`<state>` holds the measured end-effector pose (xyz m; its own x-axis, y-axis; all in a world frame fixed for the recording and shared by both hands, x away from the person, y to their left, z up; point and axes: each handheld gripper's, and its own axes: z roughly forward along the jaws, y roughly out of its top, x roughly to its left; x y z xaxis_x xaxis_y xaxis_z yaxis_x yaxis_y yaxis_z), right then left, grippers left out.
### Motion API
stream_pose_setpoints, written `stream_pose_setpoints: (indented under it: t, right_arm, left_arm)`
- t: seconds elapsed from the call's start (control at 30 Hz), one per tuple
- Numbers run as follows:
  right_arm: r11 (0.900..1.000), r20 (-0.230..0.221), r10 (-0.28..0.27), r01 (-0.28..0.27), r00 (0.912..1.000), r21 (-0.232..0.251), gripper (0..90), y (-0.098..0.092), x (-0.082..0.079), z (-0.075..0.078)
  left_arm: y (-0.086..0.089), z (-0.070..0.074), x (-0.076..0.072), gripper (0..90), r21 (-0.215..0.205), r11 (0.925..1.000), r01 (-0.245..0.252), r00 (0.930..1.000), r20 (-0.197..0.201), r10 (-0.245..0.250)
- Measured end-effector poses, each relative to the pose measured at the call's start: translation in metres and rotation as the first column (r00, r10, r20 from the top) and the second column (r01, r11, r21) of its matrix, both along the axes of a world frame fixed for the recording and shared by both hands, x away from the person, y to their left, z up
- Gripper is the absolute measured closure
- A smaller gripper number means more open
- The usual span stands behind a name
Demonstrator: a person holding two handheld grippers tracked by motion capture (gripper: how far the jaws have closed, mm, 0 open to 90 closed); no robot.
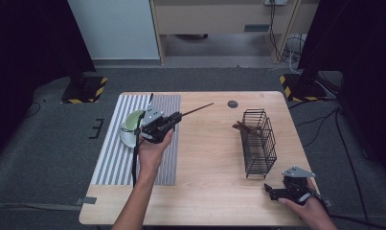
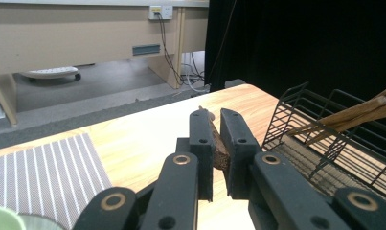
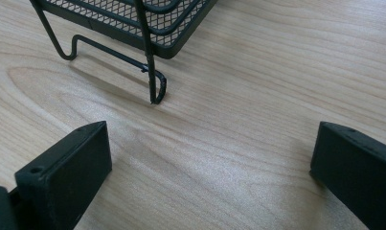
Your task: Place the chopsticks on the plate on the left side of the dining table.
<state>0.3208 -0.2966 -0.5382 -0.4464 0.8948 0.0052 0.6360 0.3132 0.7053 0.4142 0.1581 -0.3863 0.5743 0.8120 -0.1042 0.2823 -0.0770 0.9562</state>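
Grey carpet floor (image 1: 47, 143), black curtains (image 1: 23, 43) at both sides, wooden cabinet (image 1: 219, 17) behind.

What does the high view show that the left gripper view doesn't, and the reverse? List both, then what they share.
The high view adds the right claw, open, at the near right corner of the table, and the full length of the chopstick sticking out of the left claw. The left gripper view adds a close look at that claw's jaws clamped on the chopstick's brown end, plus a wall socket. Shared: the striped mat and the wire basket with more chopsticks in it.
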Motion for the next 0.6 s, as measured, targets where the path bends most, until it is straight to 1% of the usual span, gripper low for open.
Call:
stream_pose_setpoints:
  t: [0.27, 0.4, 0.47, 0.53, 0.6]
  right_arm:
    - [1.0, 0.0, 0.0, 0.0, 1.0, 0.0, 0.4, 0.0, 0.0, 0.0]
    - [1.0, 0.0, 0.0, 0.0, 1.0, 0.0, 0.4, 0.0, 0.0, 0.0]
    - [1.0, 0.0, 0.0, 0.0, 1.0, 0.0, 0.4, 0.0, 0.0, 0.0]
    - [1.0, 0.0, 0.0, 0.0, 1.0, 0.0, 0.4, 0.0, 0.0, 0.0]
    - [1.0, 0.0, 0.0, 0.0, 1.0, 0.0, 0.4, 0.0, 0.0, 0.0]
  left_arm:
    - [0.017, -0.018, -0.008, 83.7, -0.009, 0.9994, -0.034, 0.9992, -0.021, 0.034]
    - [0.027, -0.028, -0.014, 83.8, -0.022, 0.9984, -0.052, 0.9981, -0.033, 0.051]
    - [0.032, -0.031, -0.017, 83.8, -0.043, 0.9969, -0.065, 0.9971, -0.041, 0.064]
    - [0.037, -0.035, -0.019, 83.8, -0.086, 0.9928, -0.083, 0.9954, -0.055, 0.078]
    - [0.042, -0.039, -0.021, 83.8, -0.106, 0.9889, -0.104, 0.9932, -0.063, 0.097]
